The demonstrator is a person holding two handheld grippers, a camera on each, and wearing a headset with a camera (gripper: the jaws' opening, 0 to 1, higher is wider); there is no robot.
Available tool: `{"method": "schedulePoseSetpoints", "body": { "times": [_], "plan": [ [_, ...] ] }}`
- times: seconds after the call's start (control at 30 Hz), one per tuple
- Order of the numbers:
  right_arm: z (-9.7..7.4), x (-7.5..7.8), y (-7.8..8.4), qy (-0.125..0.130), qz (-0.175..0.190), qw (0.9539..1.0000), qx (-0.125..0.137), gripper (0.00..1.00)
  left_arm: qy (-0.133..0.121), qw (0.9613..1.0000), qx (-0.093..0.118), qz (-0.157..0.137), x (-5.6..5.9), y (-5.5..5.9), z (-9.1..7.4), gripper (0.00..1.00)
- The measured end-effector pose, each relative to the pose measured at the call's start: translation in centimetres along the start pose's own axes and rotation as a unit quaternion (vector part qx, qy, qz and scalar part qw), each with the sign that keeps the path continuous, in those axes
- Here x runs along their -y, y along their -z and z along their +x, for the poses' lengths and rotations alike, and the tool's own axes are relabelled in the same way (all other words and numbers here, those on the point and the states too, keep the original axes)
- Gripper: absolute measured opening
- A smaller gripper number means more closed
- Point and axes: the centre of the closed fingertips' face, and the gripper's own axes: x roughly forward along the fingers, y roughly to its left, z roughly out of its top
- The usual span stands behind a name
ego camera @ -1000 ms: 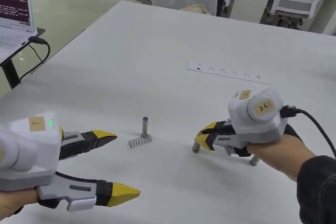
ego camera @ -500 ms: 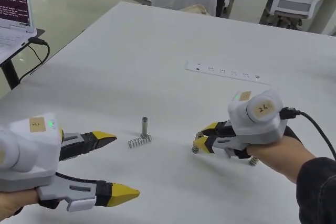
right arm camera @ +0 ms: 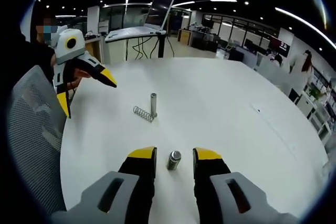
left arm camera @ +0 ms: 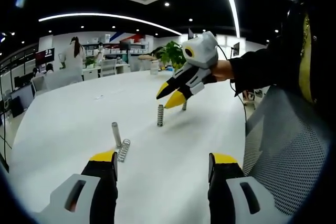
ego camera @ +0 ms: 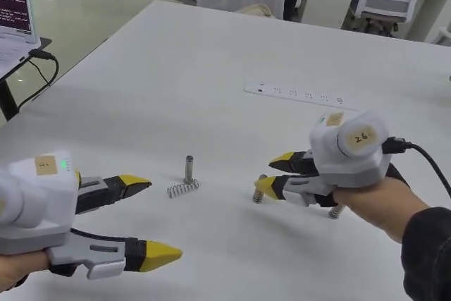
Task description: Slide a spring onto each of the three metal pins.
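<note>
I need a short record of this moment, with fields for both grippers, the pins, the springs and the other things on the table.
left gripper: open, holds nothing
right gripper: open, low over the table
bare pin: upright, no spring on it
loose spring: lying flat by the bare pin's base
sprung pins: two, upright; this one between the right gripper's jaws, touching neither; the other behind that gripper
table: white
power strip: flat, on the far side
</note>
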Motion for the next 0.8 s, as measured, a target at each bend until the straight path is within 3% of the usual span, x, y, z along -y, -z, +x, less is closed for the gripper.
{"method": "schedulePoseSetpoints", "body": {
  "times": [0.23,0.8],
  "plan": [
    [-1.0,-0.5,-1.0,0.004,-0.003,0.9999,0.016,0.27,-0.003,1.0,-0.005,0.0,-0.6,0.1,0.3,0.66],
    [-3.4,-1.7,-1.7,0.02,0.01,0.9987,0.045,0.29,-0.014,0.9997,-0.02,-0.001,-2.7,1.0,1.5,0.6]
  ]
}}
